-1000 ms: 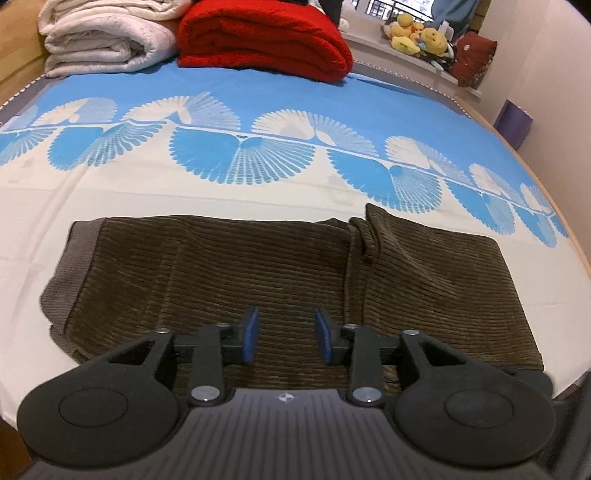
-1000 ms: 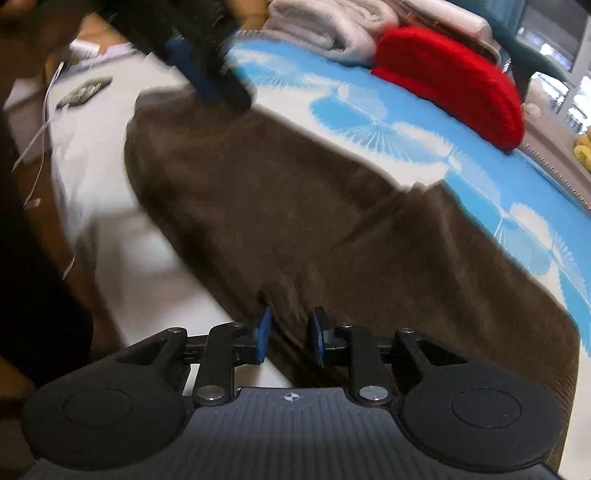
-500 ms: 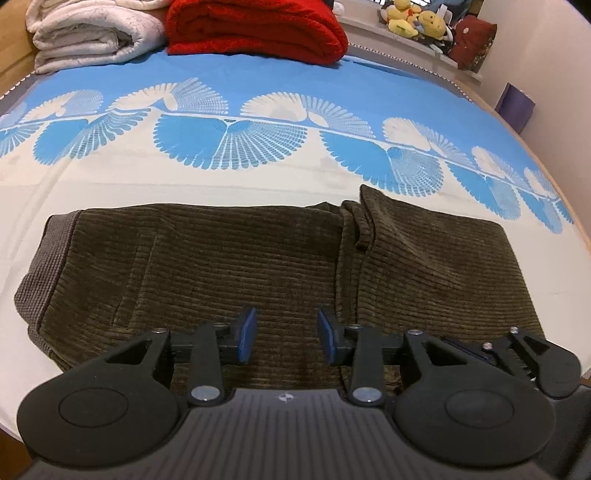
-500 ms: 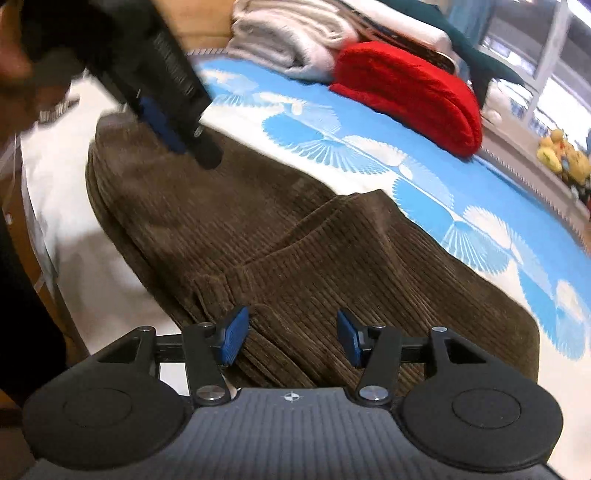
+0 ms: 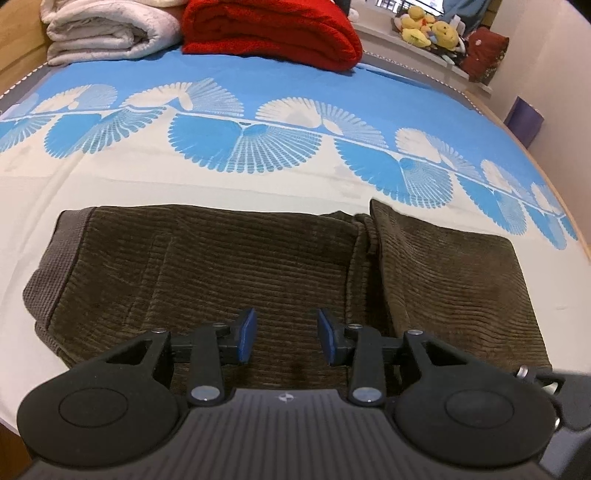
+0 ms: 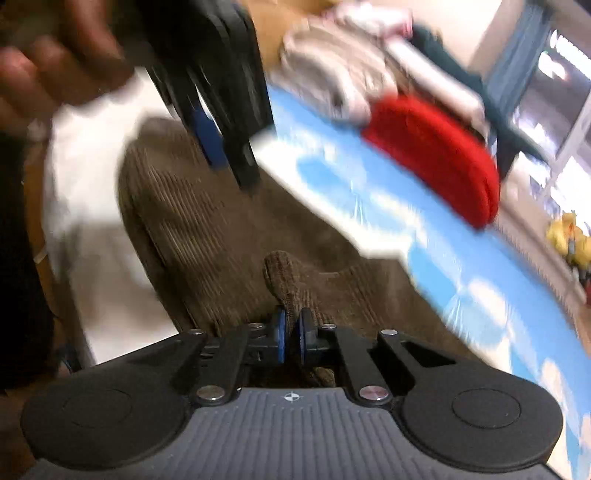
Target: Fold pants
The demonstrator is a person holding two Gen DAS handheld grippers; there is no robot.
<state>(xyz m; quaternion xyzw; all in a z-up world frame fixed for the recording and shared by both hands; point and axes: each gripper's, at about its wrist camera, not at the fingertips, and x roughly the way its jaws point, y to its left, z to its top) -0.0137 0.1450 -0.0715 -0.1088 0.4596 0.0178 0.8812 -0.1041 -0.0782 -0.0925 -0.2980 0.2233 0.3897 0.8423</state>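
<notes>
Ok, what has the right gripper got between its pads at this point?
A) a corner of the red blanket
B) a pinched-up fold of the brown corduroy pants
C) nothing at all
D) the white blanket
B: in the right wrist view the right gripper is closing on a raised ridge of the brown corduroy pants, while the red blanket lies far off at the head of the bed.

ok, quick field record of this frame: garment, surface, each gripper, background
garment: brown corduroy pants, folded, flat on the bed, ribbed waistband at left in the left wrist view
surface: blue and white fan-print sheet
left gripper: open, above the pants, nothing between its fingers
right gripper: closing on a pinched-up fold of the pants at the near edge
background: red blanket, white blanket, yellow plush toys
image quality: right wrist view blurred
</notes>
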